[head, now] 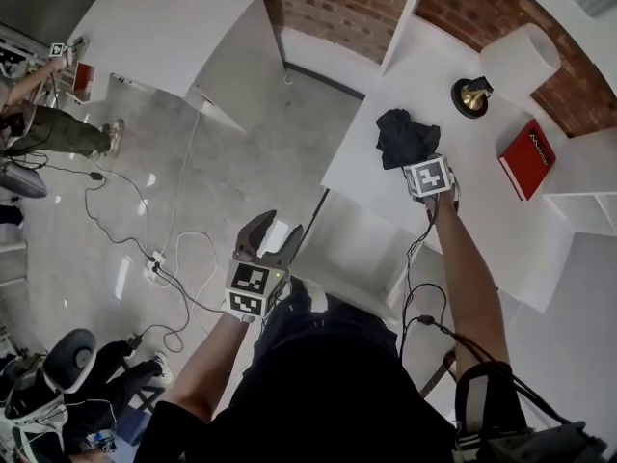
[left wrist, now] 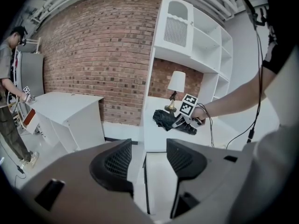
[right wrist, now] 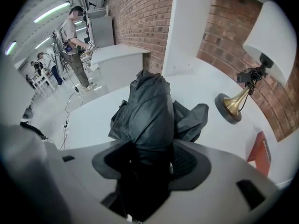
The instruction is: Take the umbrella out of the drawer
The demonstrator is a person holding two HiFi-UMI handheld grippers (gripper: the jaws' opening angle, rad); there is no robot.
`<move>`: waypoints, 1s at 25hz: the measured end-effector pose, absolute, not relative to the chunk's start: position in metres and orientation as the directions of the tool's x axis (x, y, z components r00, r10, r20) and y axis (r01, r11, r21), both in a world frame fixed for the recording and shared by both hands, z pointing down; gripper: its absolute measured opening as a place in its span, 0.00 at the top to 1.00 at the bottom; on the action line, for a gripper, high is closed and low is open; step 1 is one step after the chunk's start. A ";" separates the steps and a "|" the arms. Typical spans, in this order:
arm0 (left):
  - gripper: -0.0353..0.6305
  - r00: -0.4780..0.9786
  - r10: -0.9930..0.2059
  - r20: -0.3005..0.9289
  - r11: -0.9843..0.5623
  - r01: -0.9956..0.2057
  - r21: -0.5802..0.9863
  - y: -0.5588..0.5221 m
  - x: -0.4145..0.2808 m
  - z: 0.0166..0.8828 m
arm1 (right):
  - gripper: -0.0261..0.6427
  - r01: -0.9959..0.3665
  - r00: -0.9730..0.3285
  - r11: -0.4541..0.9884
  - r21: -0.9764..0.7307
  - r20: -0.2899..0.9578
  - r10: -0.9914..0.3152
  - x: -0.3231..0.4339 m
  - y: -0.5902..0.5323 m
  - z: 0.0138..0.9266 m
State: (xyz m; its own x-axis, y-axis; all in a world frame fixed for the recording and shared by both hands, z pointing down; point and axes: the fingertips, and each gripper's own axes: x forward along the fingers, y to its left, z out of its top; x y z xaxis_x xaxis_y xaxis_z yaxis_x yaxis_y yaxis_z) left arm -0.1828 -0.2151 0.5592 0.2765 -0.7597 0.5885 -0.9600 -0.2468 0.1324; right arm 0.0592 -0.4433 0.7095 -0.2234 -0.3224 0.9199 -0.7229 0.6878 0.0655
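The black folded umbrella point(head: 405, 138) lies bunched on the white cabinet top point(head: 386, 191), its loose fabric spread over the surface. My right gripper point(head: 424, 162) points steeply down at it and is shut on the umbrella point(right wrist: 149, 111), whose body fills the gap between the jaws of the right gripper point(right wrist: 145, 164). From the left gripper view the umbrella point(left wrist: 168, 119) shows with the right gripper point(left wrist: 184, 121) on it. My left gripper point(head: 268, 239) is open and holds nothing, hanging over the front of the pulled-out white drawer point(head: 352, 249). Between its fingers point(left wrist: 114, 164) I see only the drawer point(left wrist: 159, 176).
A lamp with a white shade point(head: 521, 61) and brass base point(head: 472, 95) stands at the back of the cabinet top, a red book point(head: 527, 159) to its right. A white desk point(head: 183, 27) and a person point(head: 58, 128) are at far left. Cables point(head: 164, 268) trail over the floor.
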 end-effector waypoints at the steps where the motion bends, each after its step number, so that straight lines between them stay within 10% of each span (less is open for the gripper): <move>1: 0.60 0.275 -0.761 0.588 -0.245 -0.960 0.133 -0.214 -0.184 0.559 | 0.59 -0.725 -0.224 0.685 0.064 0.920 -0.322 0.059 -0.442 0.711; 13: 0.60 0.318 -0.779 0.541 -0.272 -0.948 0.166 -0.208 -0.202 0.542 | 0.56 -0.791 -0.263 0.602 0.110 0.827 -0.497 0.061 -0.450 0.646; 25: 0.60 0.410 -0.805 0.429 -0.363 -0.912 0.191 -0.227 -0.218 0.489 | 0.76 -0.899 -0.332 0.424 0.108 0.464 -0.821 0.066 -0.395 0.486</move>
